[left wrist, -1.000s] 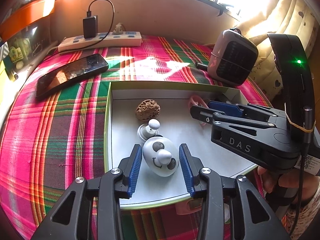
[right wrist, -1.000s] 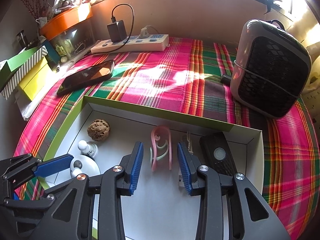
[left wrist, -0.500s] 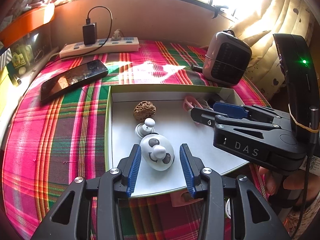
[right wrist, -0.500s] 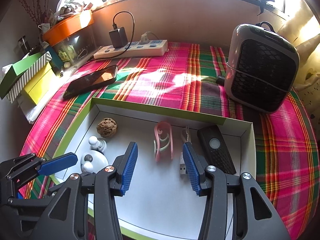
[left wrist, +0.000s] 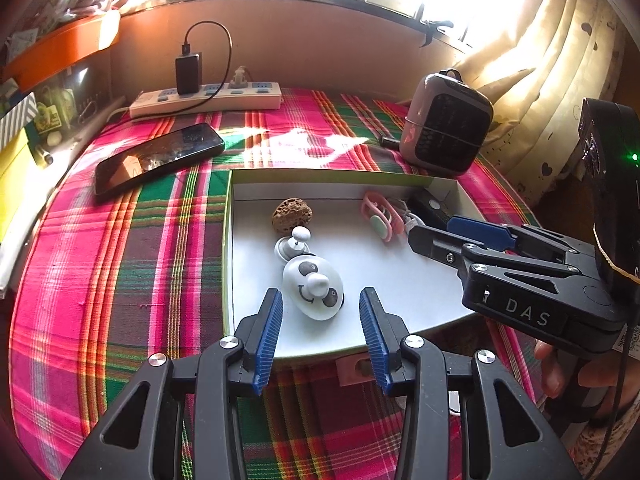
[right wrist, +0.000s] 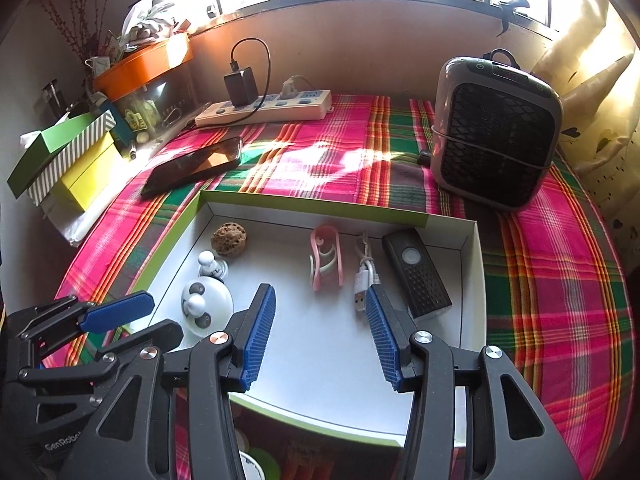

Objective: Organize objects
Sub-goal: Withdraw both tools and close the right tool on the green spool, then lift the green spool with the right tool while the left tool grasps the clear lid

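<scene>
White box (right wrist: 472, 264) holds panda toy (left wrist: 314, 290); both claws hover open, empty.

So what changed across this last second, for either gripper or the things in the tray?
Both grippers drew back from the white tray. The right gripper has just been opening, jaws now wide with nothing between them; the pink clip lies ahead. The left gripper is open, short of the white egg-shaped panda toy. Tray contents, black phone and grey heater stayed put.
</scene>
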Motion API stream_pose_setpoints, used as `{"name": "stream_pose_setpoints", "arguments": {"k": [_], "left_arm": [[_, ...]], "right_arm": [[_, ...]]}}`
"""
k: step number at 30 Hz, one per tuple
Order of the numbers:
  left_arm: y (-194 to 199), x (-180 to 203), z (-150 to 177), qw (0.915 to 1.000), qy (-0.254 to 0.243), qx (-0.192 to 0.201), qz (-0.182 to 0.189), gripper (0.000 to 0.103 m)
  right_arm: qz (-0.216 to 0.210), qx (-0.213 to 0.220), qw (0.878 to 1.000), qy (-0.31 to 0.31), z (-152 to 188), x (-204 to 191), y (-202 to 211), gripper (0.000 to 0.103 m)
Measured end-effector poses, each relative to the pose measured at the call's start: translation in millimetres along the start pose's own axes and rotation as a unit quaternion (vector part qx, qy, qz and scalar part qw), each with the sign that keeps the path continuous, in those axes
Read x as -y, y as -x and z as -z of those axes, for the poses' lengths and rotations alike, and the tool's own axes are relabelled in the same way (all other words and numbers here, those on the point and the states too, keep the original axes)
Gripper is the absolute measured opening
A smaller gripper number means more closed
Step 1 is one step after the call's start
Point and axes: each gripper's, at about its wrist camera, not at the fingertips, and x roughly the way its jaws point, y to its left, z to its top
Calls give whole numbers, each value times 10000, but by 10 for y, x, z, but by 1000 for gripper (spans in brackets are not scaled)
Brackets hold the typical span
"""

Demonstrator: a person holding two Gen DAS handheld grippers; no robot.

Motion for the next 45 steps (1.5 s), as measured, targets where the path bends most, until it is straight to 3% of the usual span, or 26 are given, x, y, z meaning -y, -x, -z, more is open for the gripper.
{"name": "stream_pose_setpoints", "arguments": {"k": [21,30,45], "left_arm": [[313,-73,264,9995,212,170,161,38],[364,-87,436,9992,263,105,266,38],[294,-176,579,9988,291,-156,351,38]], "right_arm": [[-222,319,9991,197,577,-188,558,48],[-274,157,9986,422,820,-337,488,48],[-228,19,9989,406,876,-396,325,48]]}}
